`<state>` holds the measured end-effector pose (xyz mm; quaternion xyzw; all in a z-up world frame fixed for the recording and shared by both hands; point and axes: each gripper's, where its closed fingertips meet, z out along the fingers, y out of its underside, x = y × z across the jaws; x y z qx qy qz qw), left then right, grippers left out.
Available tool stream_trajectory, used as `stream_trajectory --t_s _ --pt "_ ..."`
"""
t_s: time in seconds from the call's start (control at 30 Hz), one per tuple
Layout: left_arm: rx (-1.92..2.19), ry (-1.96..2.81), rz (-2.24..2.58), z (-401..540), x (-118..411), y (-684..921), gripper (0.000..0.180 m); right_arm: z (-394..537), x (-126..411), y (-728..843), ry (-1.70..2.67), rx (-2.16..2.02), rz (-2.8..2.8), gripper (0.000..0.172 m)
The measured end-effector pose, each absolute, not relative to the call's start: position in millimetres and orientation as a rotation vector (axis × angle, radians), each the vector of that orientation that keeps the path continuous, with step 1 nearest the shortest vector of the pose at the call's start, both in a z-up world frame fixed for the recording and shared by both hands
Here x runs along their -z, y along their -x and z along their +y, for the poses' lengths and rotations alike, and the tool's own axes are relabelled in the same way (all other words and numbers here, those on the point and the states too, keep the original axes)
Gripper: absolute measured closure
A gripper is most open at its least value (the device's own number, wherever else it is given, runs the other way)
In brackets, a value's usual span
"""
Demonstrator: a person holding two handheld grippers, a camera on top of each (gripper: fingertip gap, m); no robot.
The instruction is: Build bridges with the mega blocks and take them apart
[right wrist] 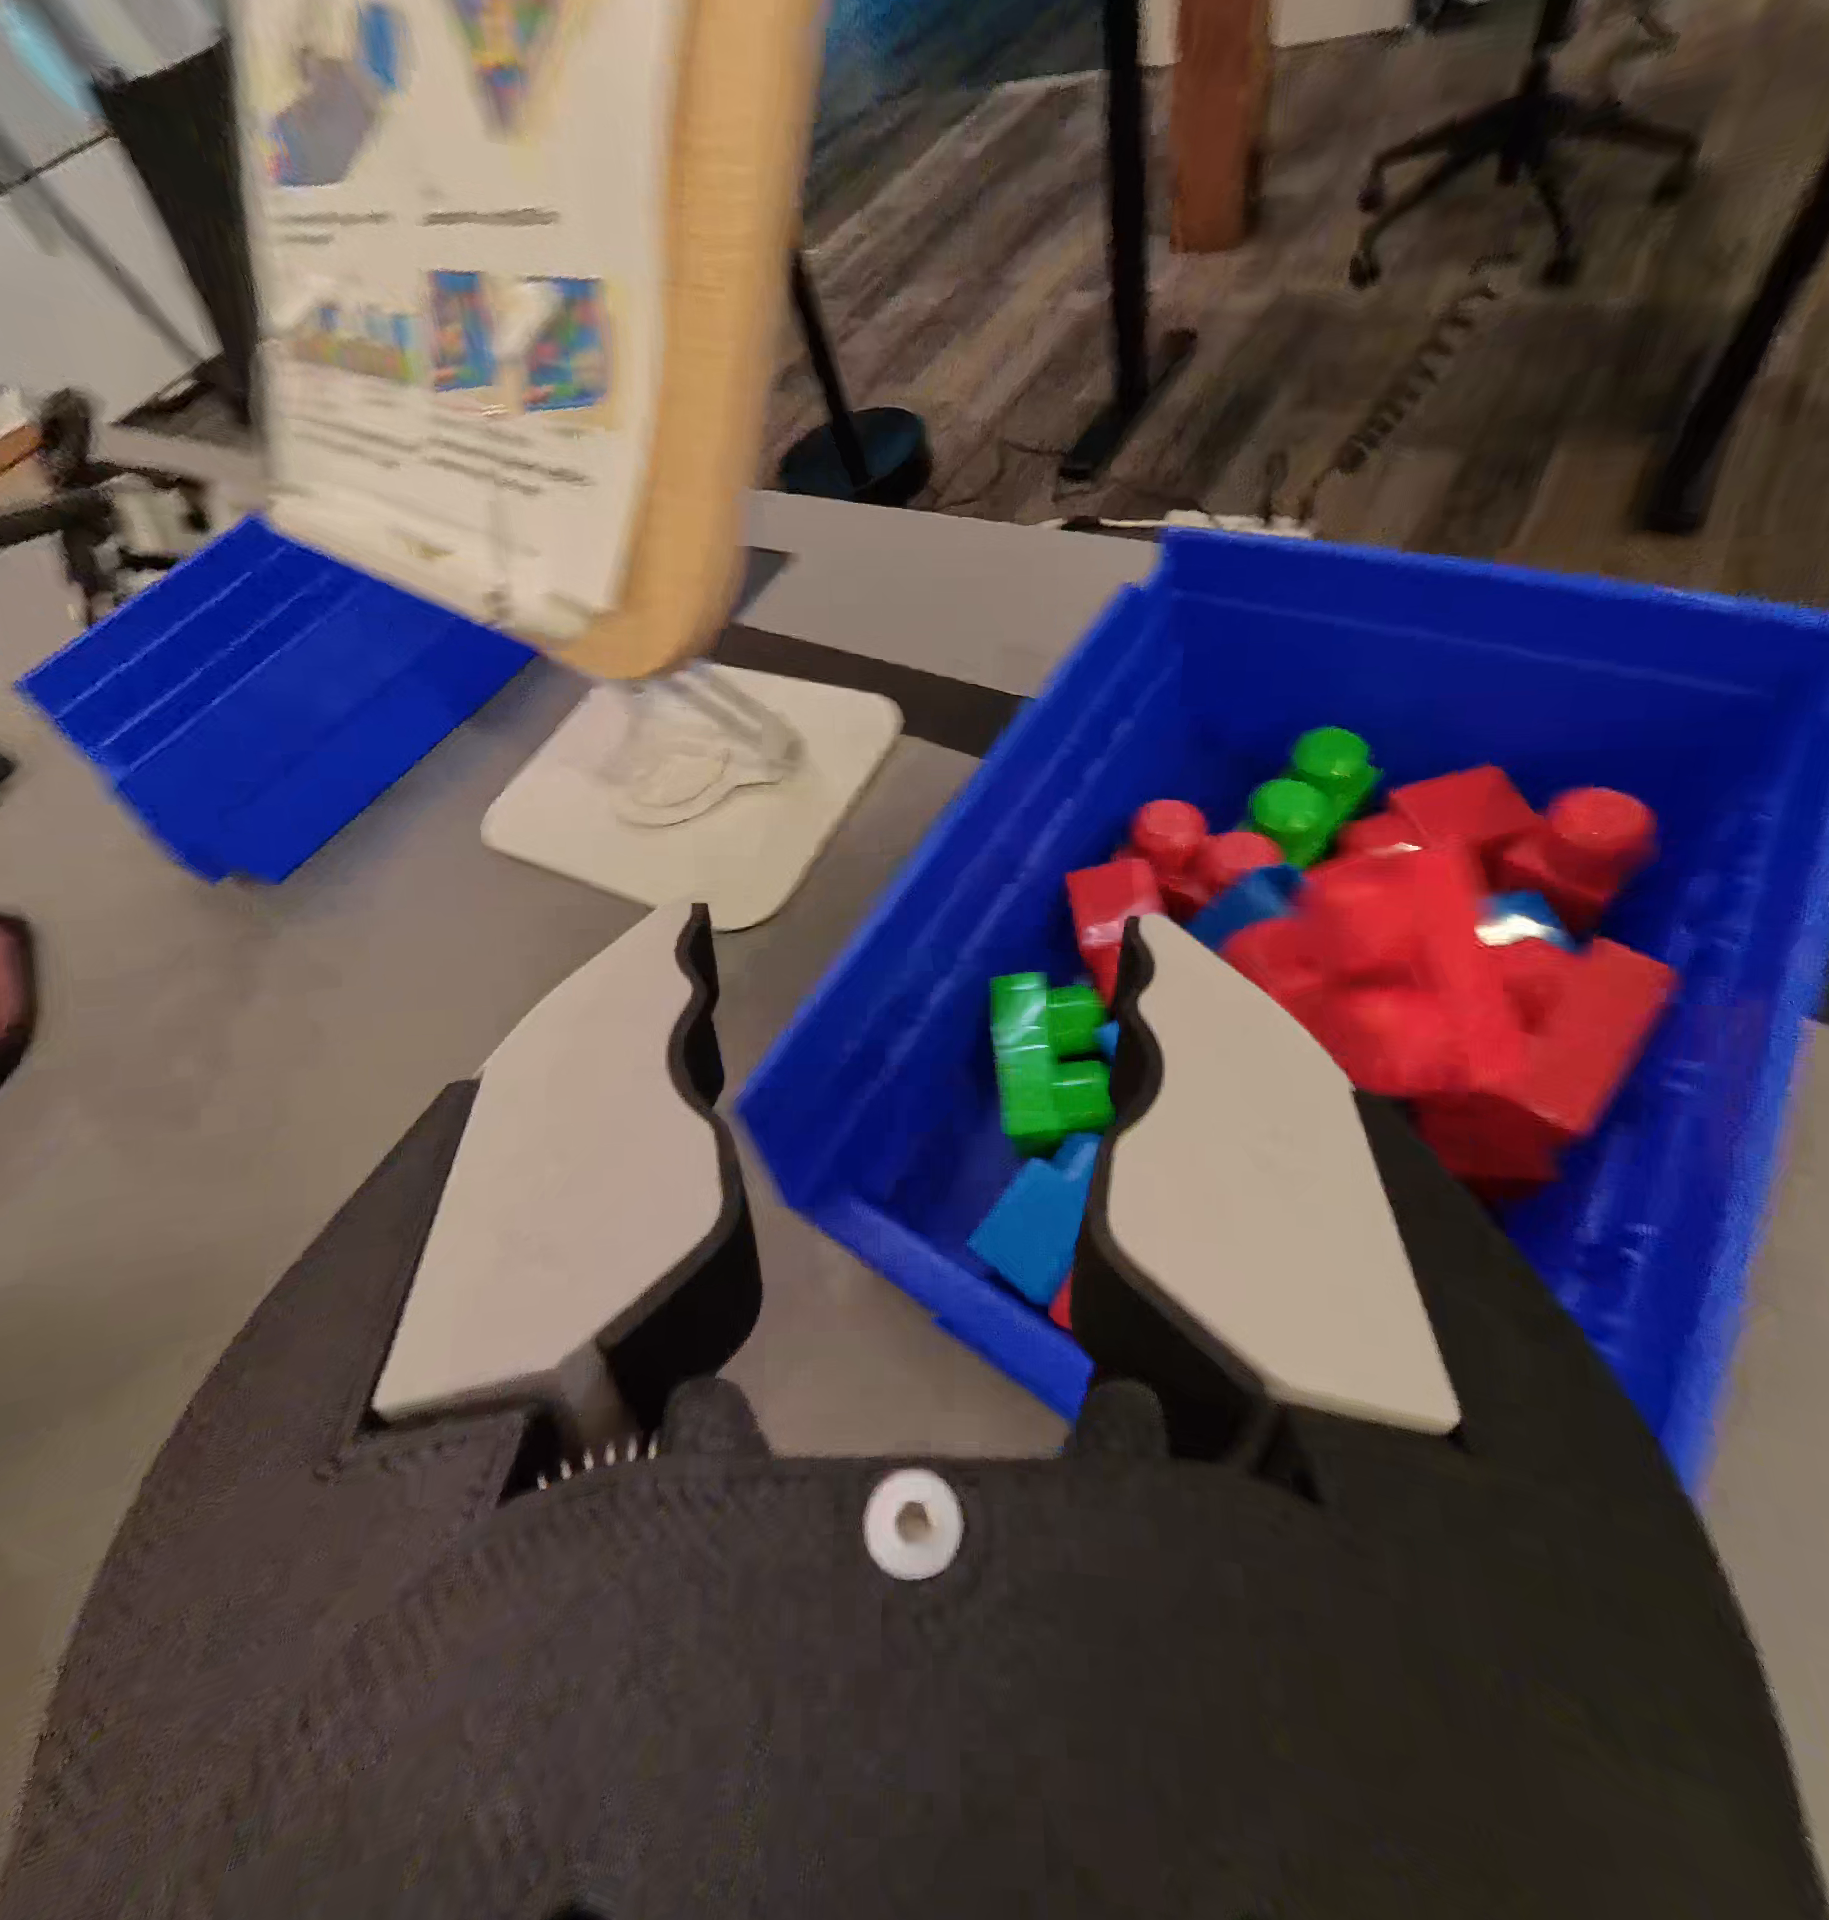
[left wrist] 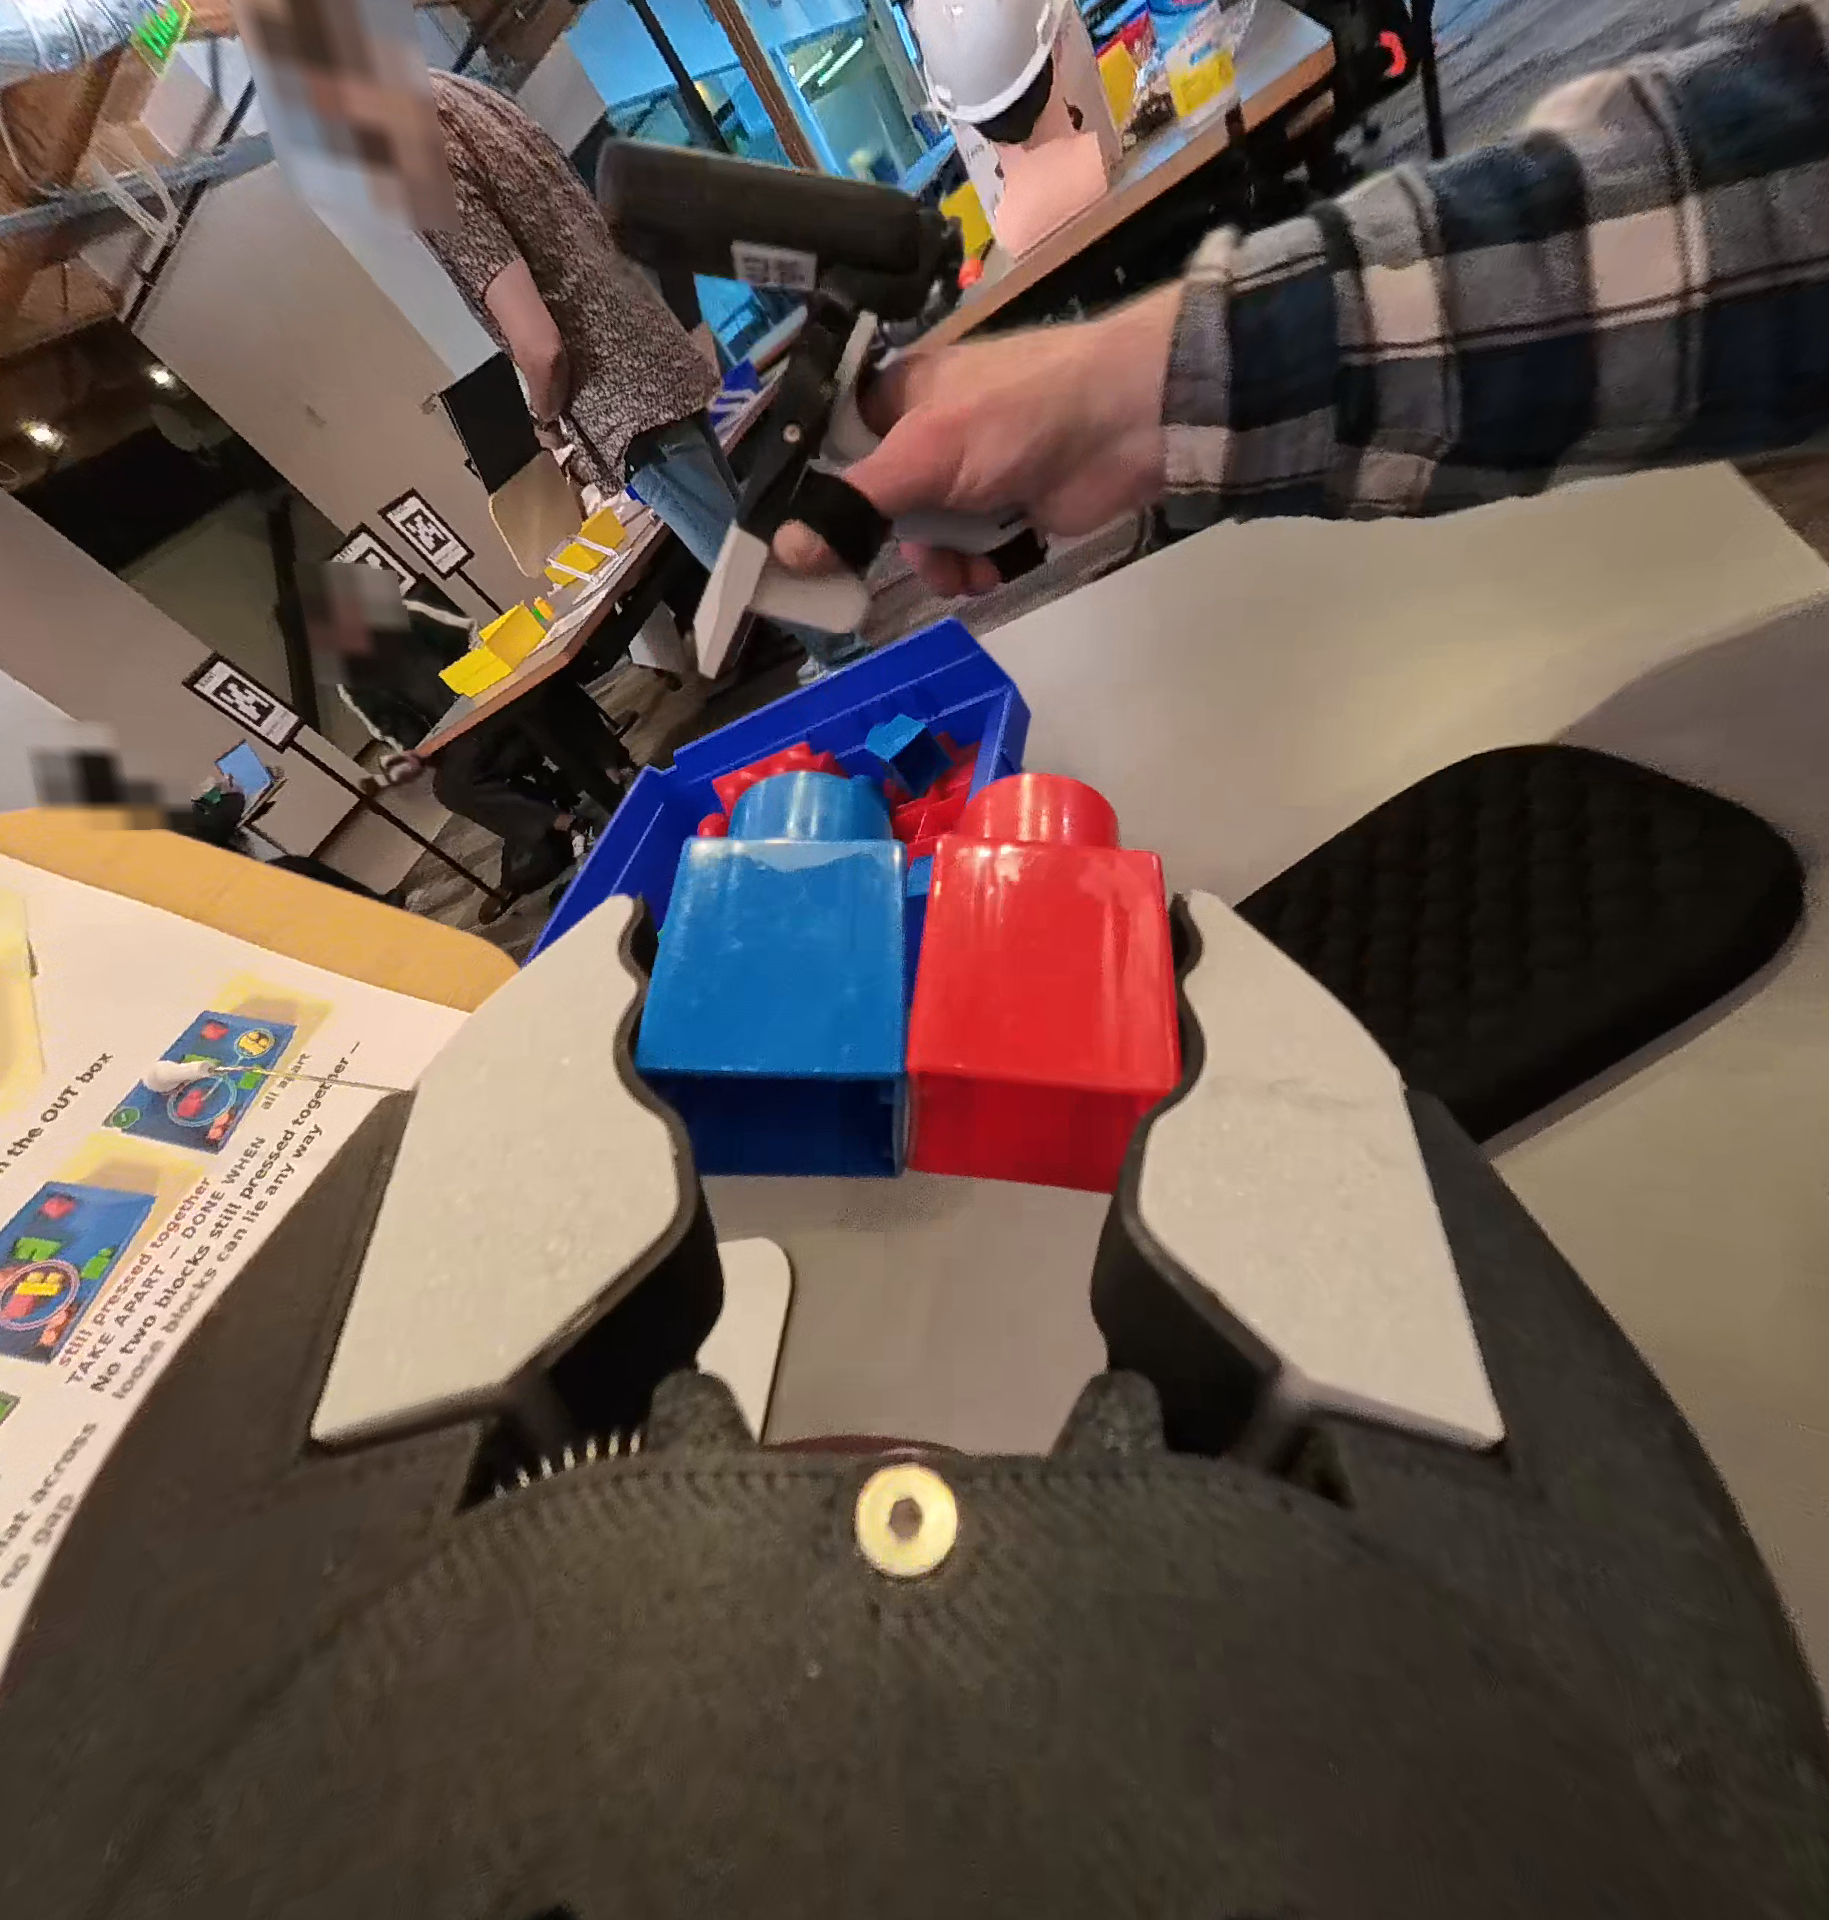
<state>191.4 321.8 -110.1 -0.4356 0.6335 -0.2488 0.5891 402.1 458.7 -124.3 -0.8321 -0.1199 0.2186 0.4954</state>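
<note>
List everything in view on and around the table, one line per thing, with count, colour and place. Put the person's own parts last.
Blue block: one, blue, between the left gripper's fingers.
Red block: one, red, beside the blue block in the same grasp.
Bin of blocks: one, blue, on the table; red, green and blue blocks inside.
Second bin: one, blue, far left of the table; contents not visible.
Instruction board: one, white sheet on wood, on a pale stand.
Table: one, grey.
Left gripper: black with grey fingers, pressed on both blocks.
Right gripper: open, over the bin's edge.
</note>
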Motion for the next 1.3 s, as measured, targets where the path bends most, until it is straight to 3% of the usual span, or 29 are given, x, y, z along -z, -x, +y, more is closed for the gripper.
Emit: stream_trajectory --t_s 0.13,0.37,0.6,0.67,1.3 --pt "0.576 0.996 1.457 322 107 -193 0.090 393 104 -307 1.928 -0.956 -0.498 0.104" --pt "0.496 0.906 1.591 293 110 -203 0.090 297 100 -190 1.882 -1.579 -0.890 0.095" --pt "0.462 0.821 1.742 259 110 -209 0.090 247 109 -160 1.993 -1.719 -1.283 0.109" --pt "0.451 0.809 1.760 255 110 -210 0.090 235 107 -156 1.966 -1.746 -1.370 0.132" --pt "0.392 0.798 1.808 256 107 -200 0.090 236 99 -148 1.885 -1.791 -1.319 0.130"
